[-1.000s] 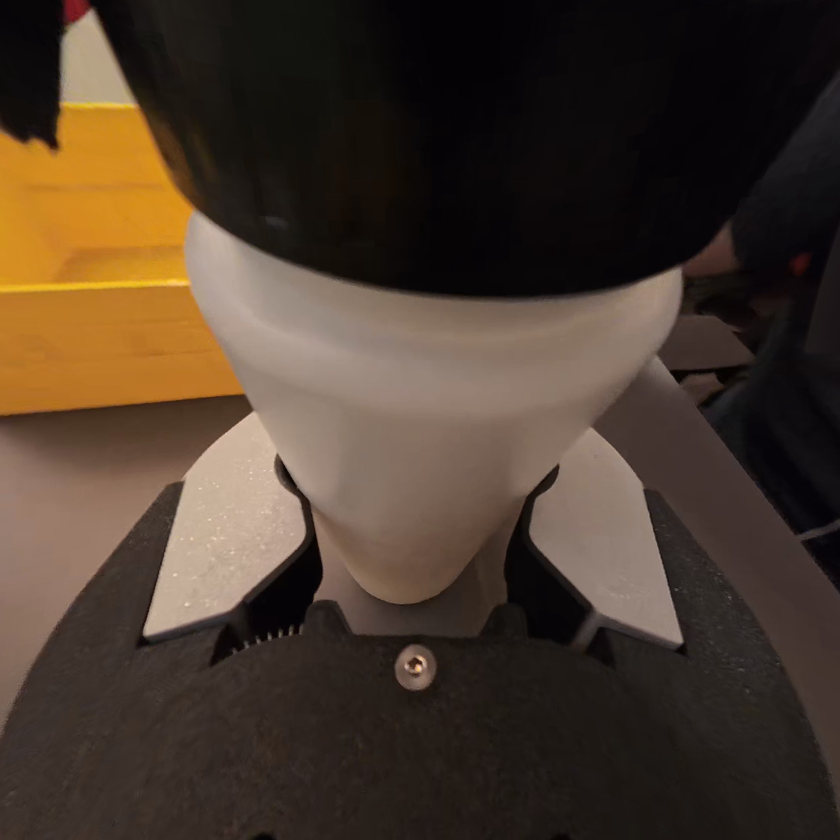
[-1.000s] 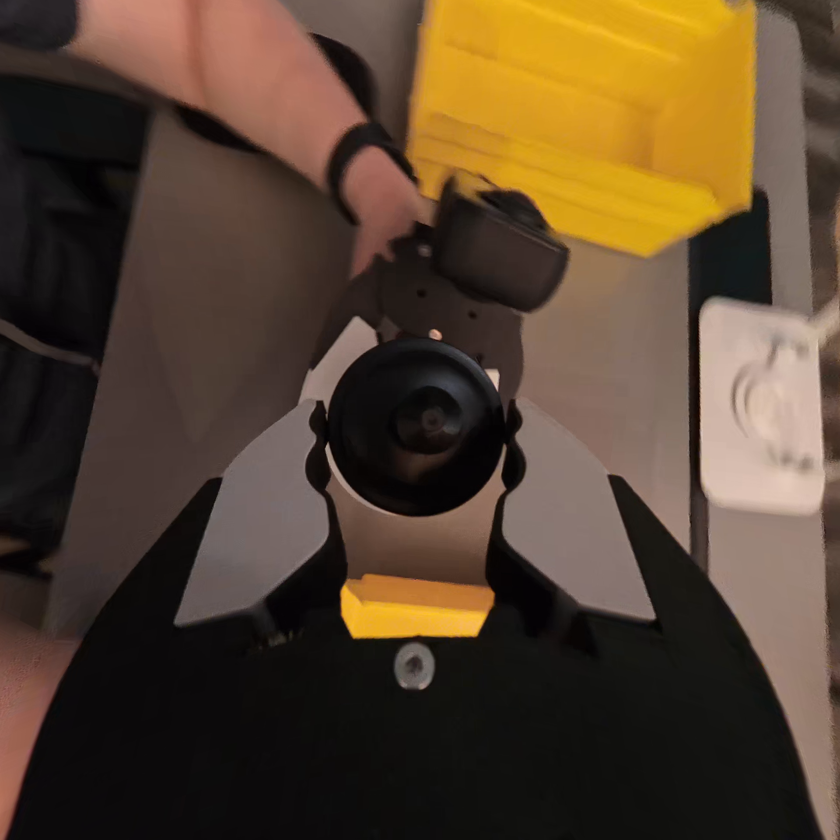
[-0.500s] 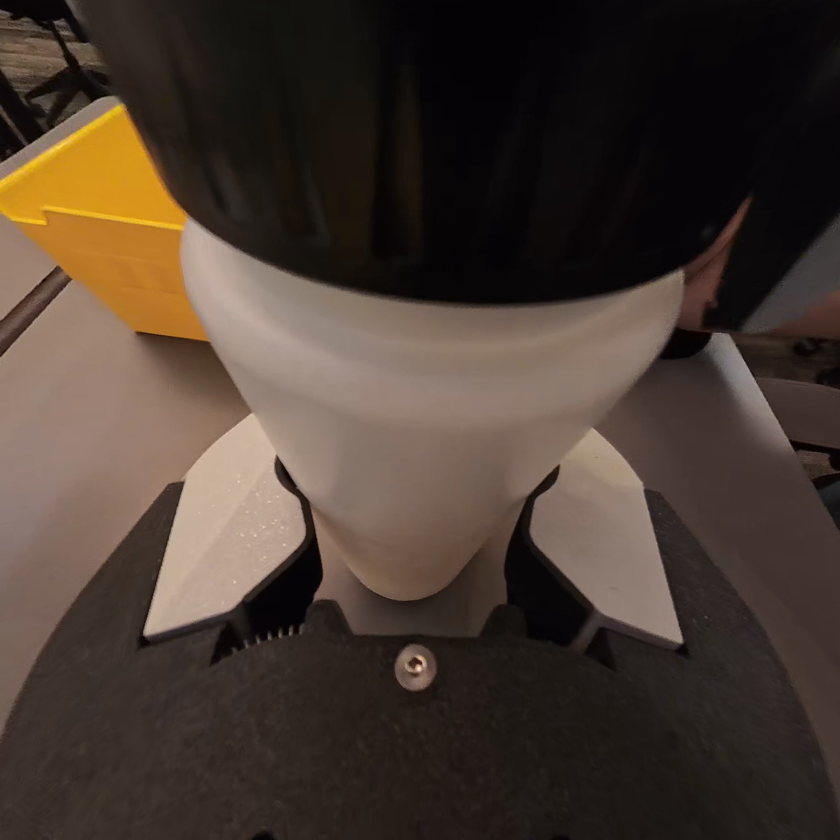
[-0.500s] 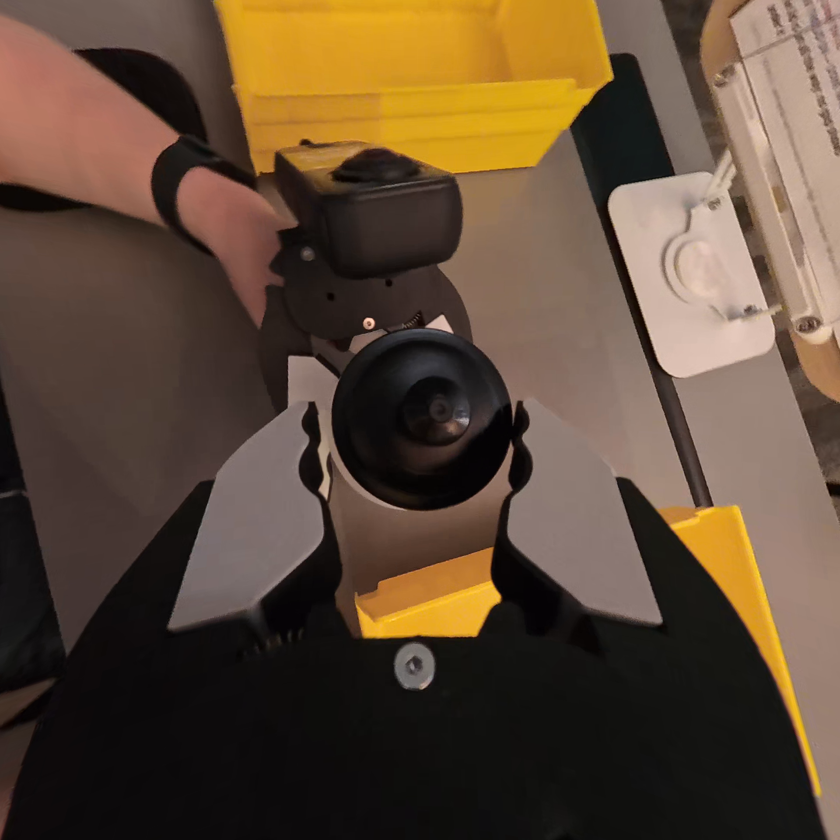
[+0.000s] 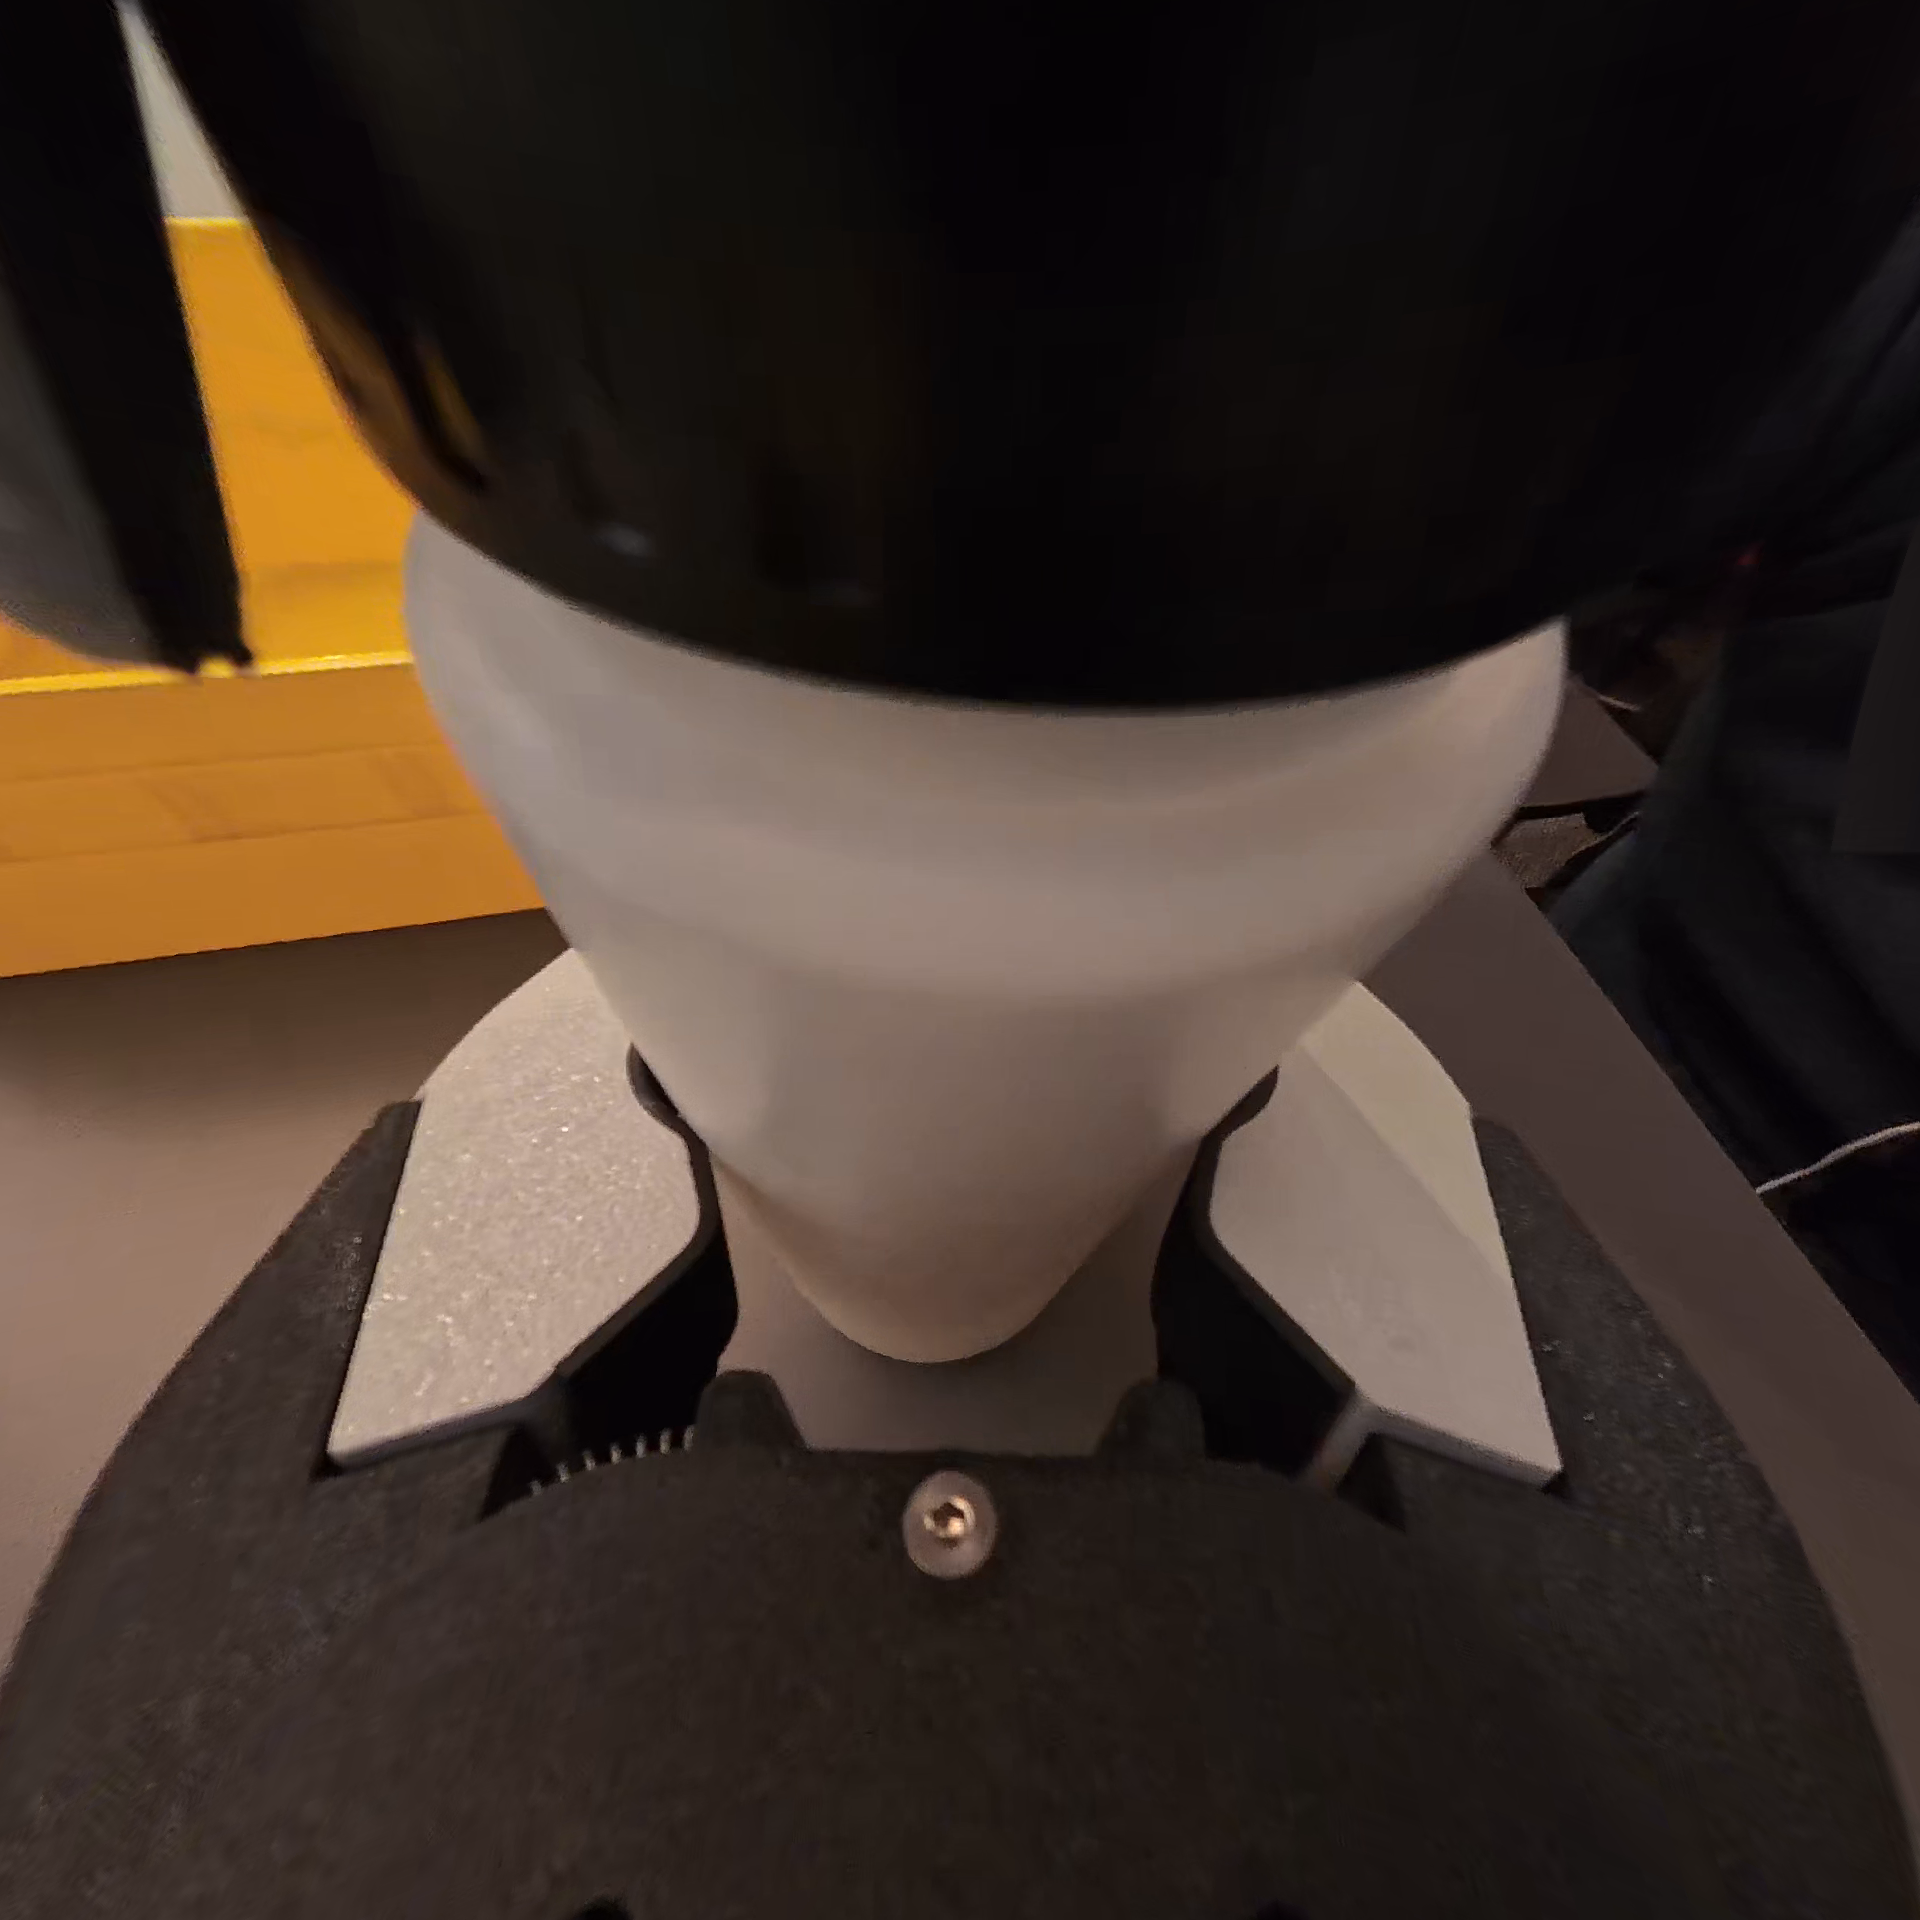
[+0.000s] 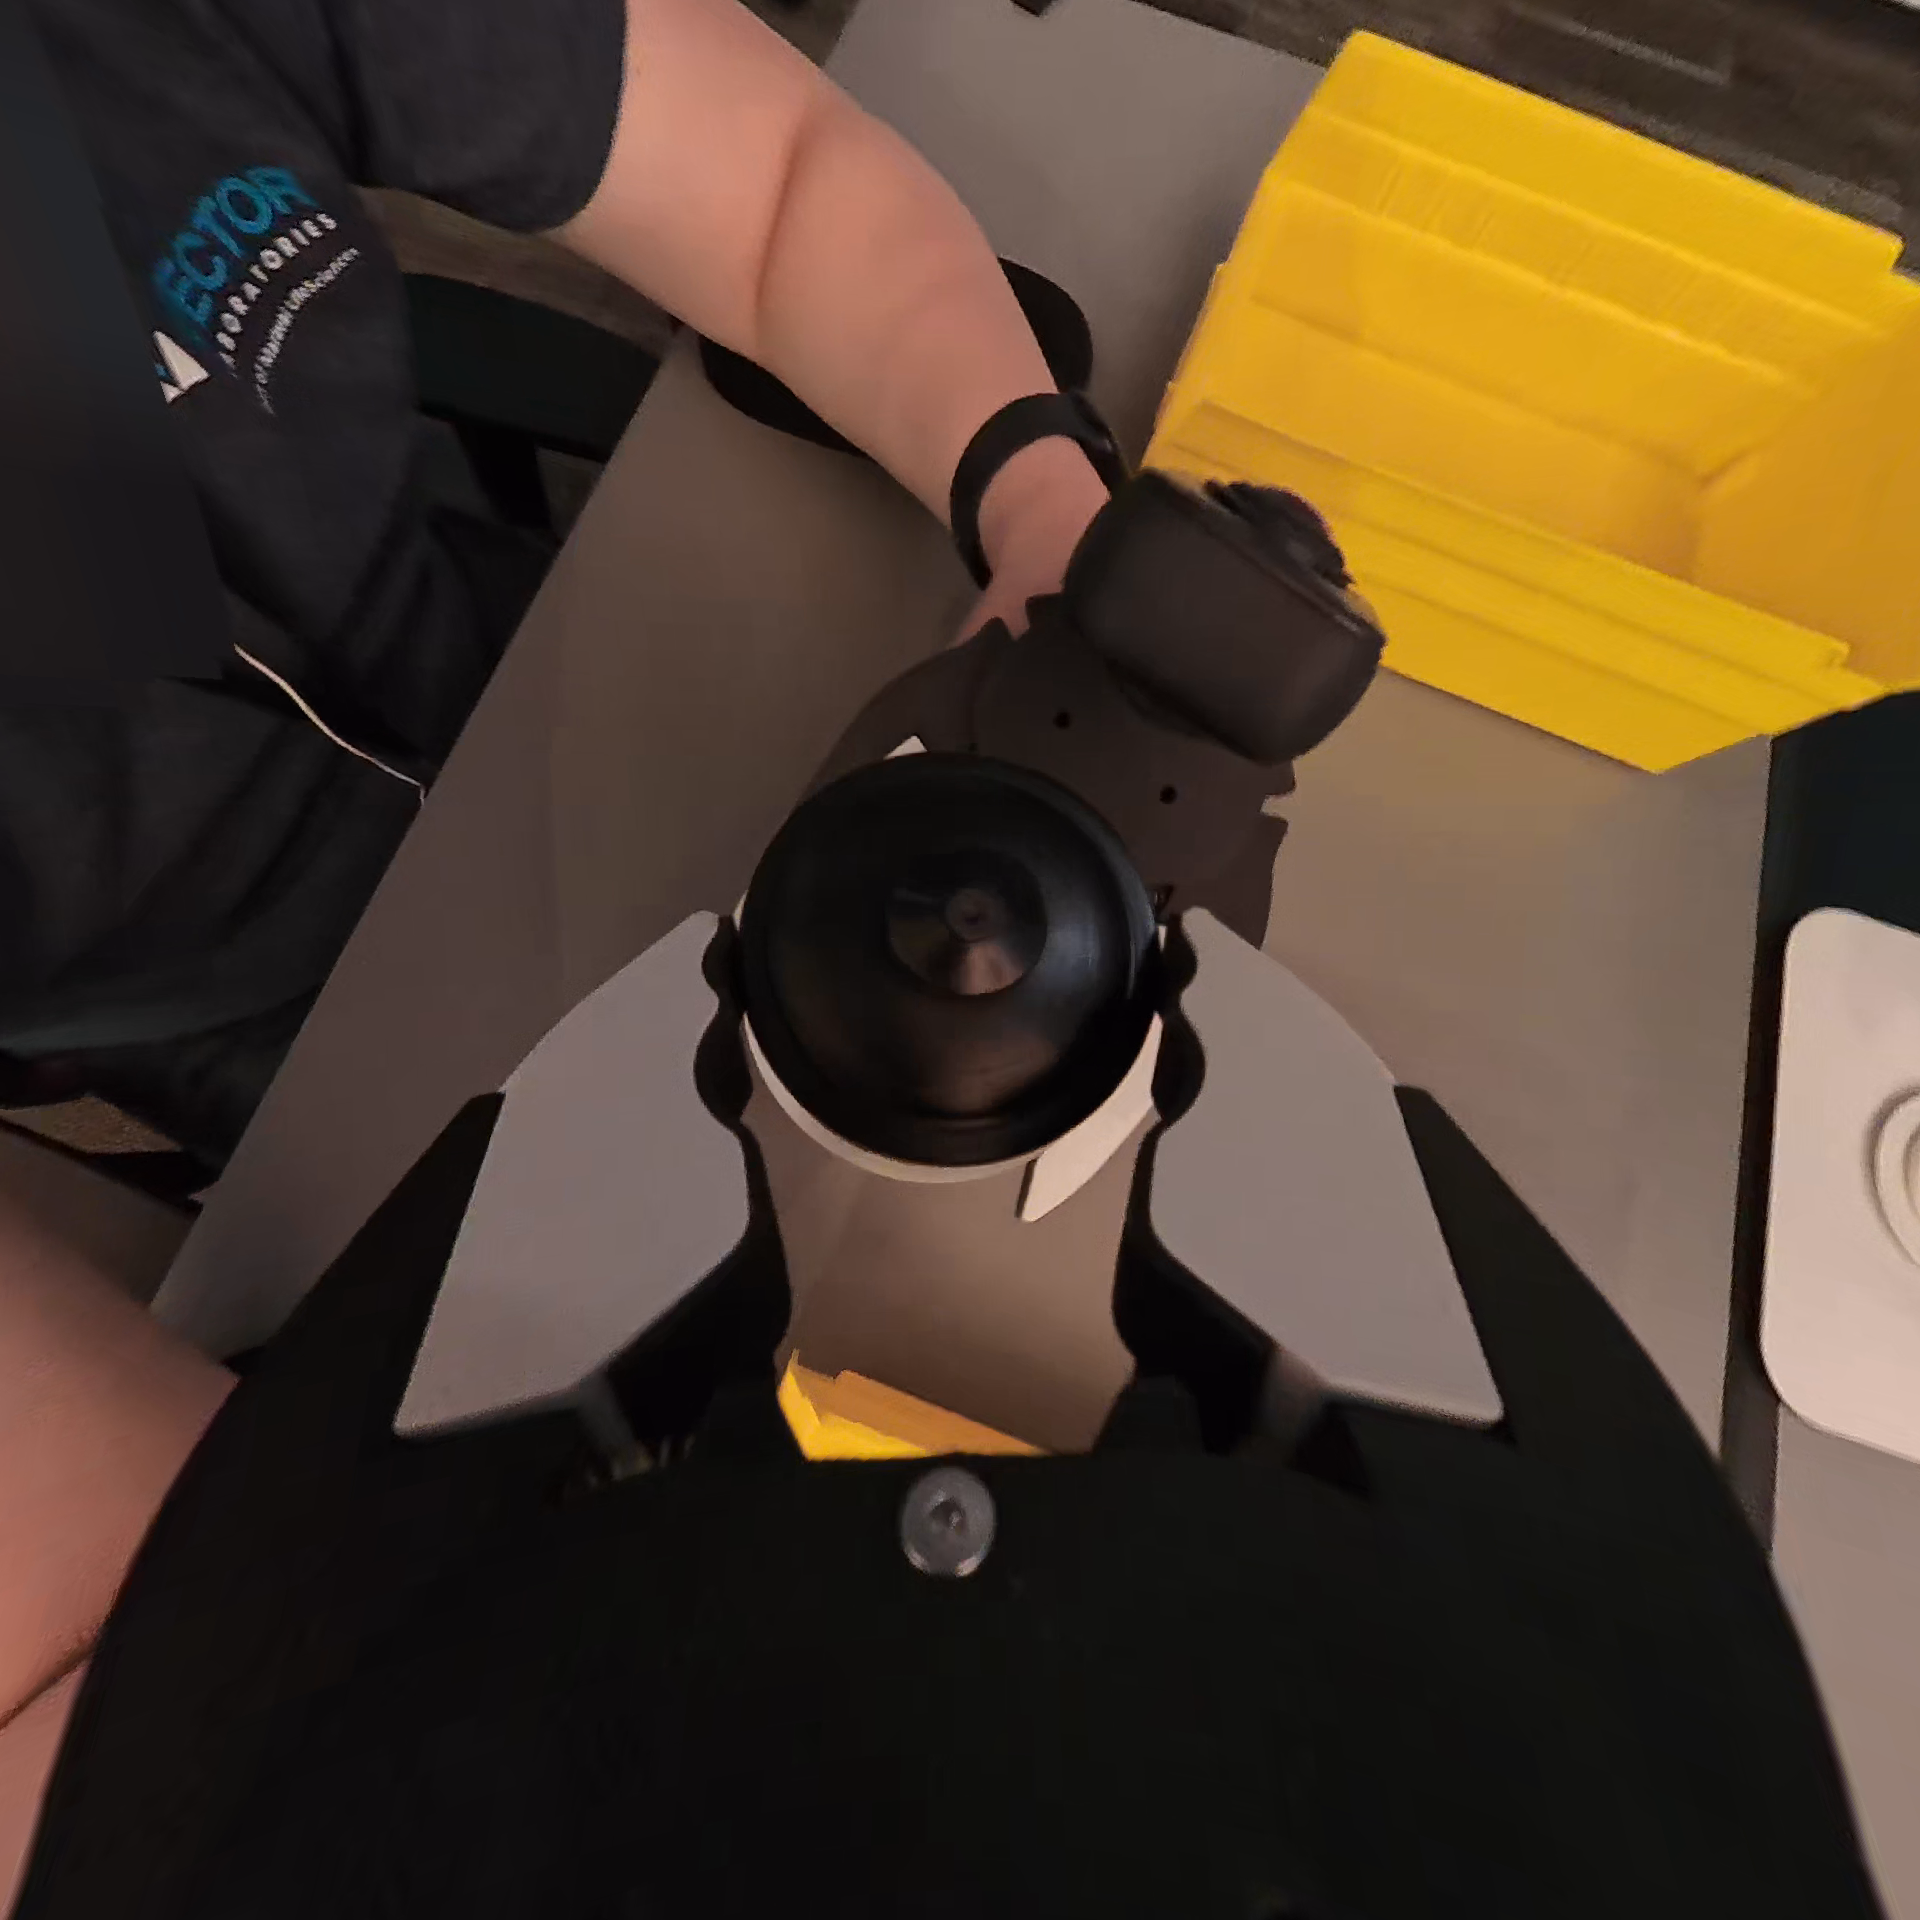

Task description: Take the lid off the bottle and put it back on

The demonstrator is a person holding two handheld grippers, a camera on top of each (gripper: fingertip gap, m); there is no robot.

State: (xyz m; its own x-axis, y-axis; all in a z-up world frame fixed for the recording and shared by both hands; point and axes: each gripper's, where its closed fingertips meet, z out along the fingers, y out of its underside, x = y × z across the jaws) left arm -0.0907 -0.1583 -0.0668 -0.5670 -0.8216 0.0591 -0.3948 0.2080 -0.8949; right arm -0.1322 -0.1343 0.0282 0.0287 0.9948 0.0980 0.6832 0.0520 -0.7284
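Note:
A white bottle (image 5: 966, 935) with a black lid (image 5: 935, 312) stands upright over the grey table (image 5: 156, 1143). My left gripper (image 5: 956, 1081) is shut on the bottle's lower body, with both pads pressed on its sides. In the right wrist view I look straight down on the lid (image 6: 945, 956), and a sliver of the white bottle (image 6: 831, 1132) shows under it. My right gripper (image 6: 945, 997) is shut on the lid, one pad on each side. The left gripper's body (image 6: 1143, 727) shows behind the bottle.
A yellow bin (image 6: 1558, 416) stands at the table's far side and also shows in the left wrist view (image 5: 208, 831). A second yellow piece (image 6: 883, 1423) lies below the right gripper. A white flat device (image 6: 1849, 1195) lies at the right. A person's forearm (image 6: 831, 260) reaches to the left gripper.
Half a second ago the right pads stood slightly off the lid and both views had swung round. Now both views have swung back and the right pads have closed on the lid again.

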